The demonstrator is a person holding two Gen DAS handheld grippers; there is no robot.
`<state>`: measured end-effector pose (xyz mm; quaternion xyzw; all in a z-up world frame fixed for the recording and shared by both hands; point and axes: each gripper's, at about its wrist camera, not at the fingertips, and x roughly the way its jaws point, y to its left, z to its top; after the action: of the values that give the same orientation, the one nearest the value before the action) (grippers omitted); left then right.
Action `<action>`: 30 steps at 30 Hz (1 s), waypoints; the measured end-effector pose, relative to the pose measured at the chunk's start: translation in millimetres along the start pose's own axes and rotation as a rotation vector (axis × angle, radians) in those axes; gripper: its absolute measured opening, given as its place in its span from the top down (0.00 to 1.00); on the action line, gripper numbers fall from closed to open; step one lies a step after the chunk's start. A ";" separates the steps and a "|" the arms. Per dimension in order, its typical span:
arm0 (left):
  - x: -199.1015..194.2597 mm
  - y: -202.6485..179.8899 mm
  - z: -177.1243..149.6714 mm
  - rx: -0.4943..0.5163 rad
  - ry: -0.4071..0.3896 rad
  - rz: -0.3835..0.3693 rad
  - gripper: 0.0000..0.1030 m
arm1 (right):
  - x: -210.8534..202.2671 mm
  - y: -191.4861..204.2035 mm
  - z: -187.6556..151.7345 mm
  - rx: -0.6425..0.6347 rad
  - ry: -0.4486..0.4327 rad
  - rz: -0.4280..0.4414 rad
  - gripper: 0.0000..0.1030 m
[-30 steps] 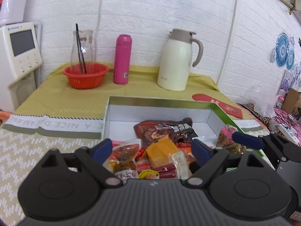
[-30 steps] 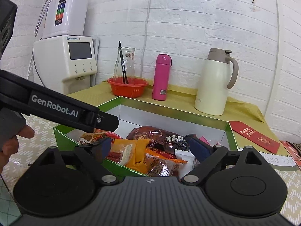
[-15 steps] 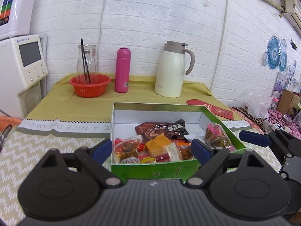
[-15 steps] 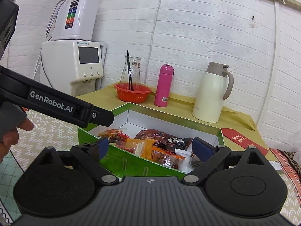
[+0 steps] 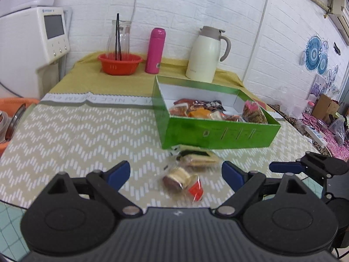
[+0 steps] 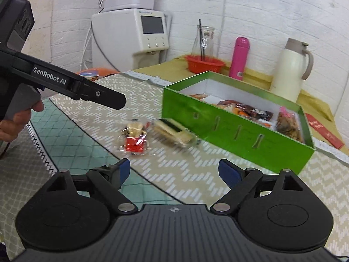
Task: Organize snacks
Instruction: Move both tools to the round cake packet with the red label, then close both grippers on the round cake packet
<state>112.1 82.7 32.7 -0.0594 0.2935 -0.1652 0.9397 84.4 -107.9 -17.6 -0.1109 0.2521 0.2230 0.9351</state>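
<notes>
An open green box [image 5: 218,134] [image 6: 240,131] holds several snack packets [image 5: 209,110] [image 6: 255,111]. On the zigzag cloth in front of it lie two loose snacks: a clear wrap with a red label [image 5: 183,182] [image 6: 135,138] and a flat pale packet [image 5: 197,158] [image 6: 174,133]. My left gripper [image 5: 175,174] hangs open just short of the wrapped snack, nothing between its blue pads. My right gripper [image 6: 173,172] is open too, nearer than both loose snacks. The left gripper's finger [image 6: 102,95] crosses the right wrist view at left, held by a hand [image 6: 15,120].
At the back stand a red basket with a glass carafe [image 5: 119,62], a pink bottle [image 5: 155,51] and a cream thermos jug [image 5: 206,54]. A white water dispenser [image 5: 32,39] is at the left. A red envelope [image 6: 322,131] lies right of the box.
Both grippers have pulled back from over the box toward the table's near edge. The two loose snacks in front of the box have come into view. Jaws stayed open.
</notes>
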 end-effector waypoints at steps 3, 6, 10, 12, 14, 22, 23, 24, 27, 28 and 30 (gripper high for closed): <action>-8.0 3.0 -10.0 0.019 0.000 0.001 0.14 | 15.8 17.2 4.0 0.022 0.027 0.072 0.00; -15.7 4.1 -12.8 0.036 -0.010 -0.006 0.14 | 33.2 35.9 12.4 0.012 0.026 0.116 0.00; -23.3 5.7 -14.2 0.046 -0.019 -0.016 0.14 | 59.7 48.0 22.2 -0.014 0.014 0.091 0.00; -24.9 5.8 -14.2 0.054 -0.022 -0.016 0.14 | 71.1 47.3 23.5 -0.015 0.022 0.070 0.00; -23.5 6.2 -15.3 0.051 -0.014 -0.019 0.14 | 77.6 41.2 23.0 0.004 0.056 0.088 0.06; 2.8 -21.9 -30.1 0.090 0.092 -0.164 0.14 | 24.7 34.0 -10.1 -0.066 0.069 0.102 0.06; 7.1 -28.8 -32.8 0.096 0.111 -0.193 0.15 | 15.7 28.7 -16.1 -0.066 0.070 0.096 0.06; 11.6 -35.7 -35.5 0.098 0.131 -0.219 0.15 | 7.2 23.2 -22.0 -0.066 0.070 0.089 0.06; 25.5 -57.9 -43.1 0.099 0.186 -0.283 0.18 | -13.3 12.2 -37.7 -0.068 0.066 0.064 0.04; 29.7 -64.0 -44.6 0.100 0.199 -0.296 0.20 | -18.1 8.9 -41.8 -0.073 0.064 0.054 0.03; 36.3 -73.3 -46.2 0.099 0.215 -0.308 0.29 | -27.3 5.8 -49.4 -0.079 0.046 0.031 0.00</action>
<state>93.6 0.6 -9.2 -0.0395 0.3711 -0.3269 0.8682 39.7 -128.5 -45.8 -0.1490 0.2660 0.2449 0.9204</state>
